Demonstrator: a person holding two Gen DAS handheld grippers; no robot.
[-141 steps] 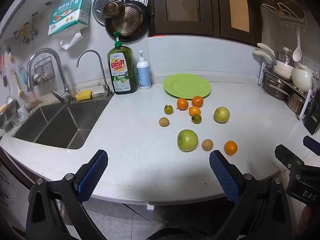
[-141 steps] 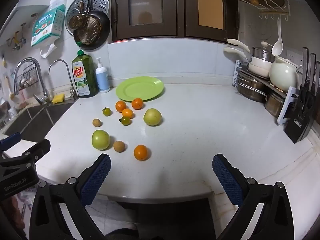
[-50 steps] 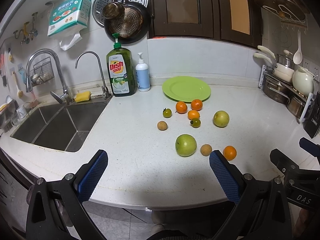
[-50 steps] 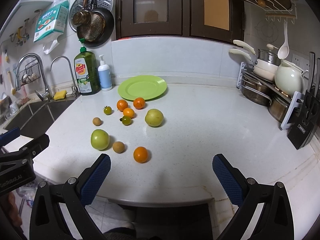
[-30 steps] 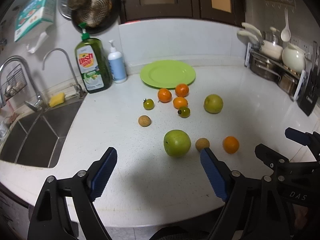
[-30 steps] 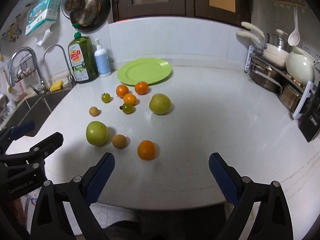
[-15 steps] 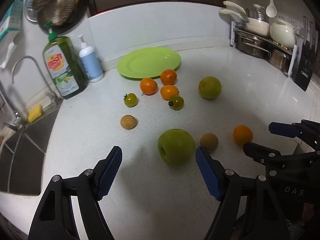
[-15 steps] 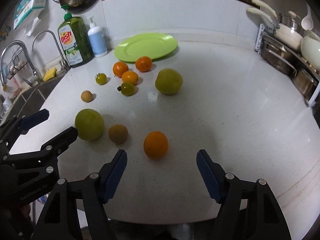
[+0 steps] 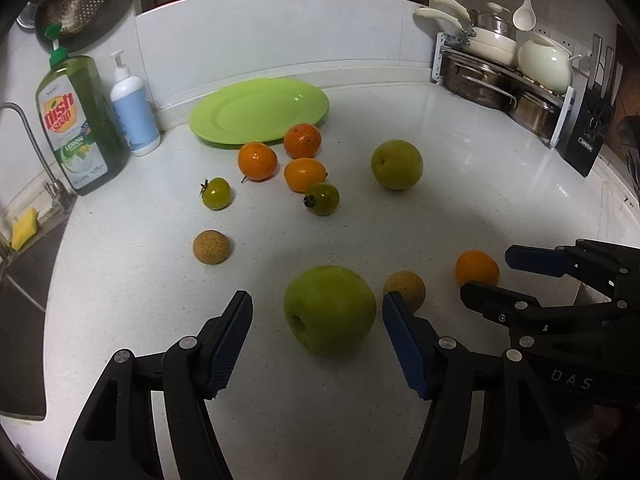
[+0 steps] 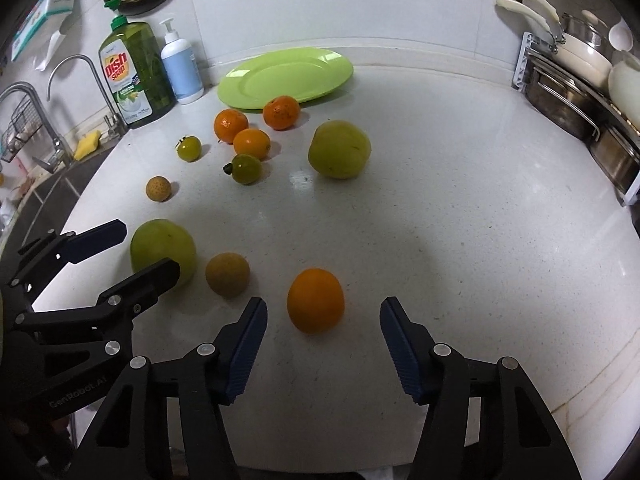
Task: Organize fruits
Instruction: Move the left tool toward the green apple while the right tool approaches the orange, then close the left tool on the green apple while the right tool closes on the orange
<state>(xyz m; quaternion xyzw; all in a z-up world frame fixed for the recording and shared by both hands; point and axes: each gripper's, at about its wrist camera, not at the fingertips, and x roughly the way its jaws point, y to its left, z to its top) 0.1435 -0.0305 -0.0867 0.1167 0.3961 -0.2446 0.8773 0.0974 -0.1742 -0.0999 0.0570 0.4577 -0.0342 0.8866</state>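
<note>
A big green apple (image 9: 330,314) lies on the white counter between the blue pads (image 9: 230,340) of my left gripper (image 9: 316,340). Its jaws are closing, with small gaps still showing on both sides of the apple. An orange (image 10: 316,300) sits between the fingertips of my right gripper (image 10: 322,344), whose jaws are also closing without touching it. A small brown fruit (image 10: 227,273) rests between apple and orange. Farther back lie a yellow-green apple (image 9: 396,164), three small oranges (image 9: 298,160), two green tomatoes (image 9: 322,199) and another brown fruit (image 9: 211,247). An empty green plate (image 9: 260,110) stands behind them.
A dish soap bottle (image 9: 78,124) and a white pump bottle (image 9: 134,116) stand at the back left beside the sink (image 9: 24,300). A rack of pots (image 9: 500,76) and a knife block (image 9: 588,136) occupy the right. The counter's front edge runs just below both grippers.
Both grippers have sunk toward the counter and moved forward, and their jaws have narrowed. The green apple now sits between the left pads and the orange between the right ones.
</note>
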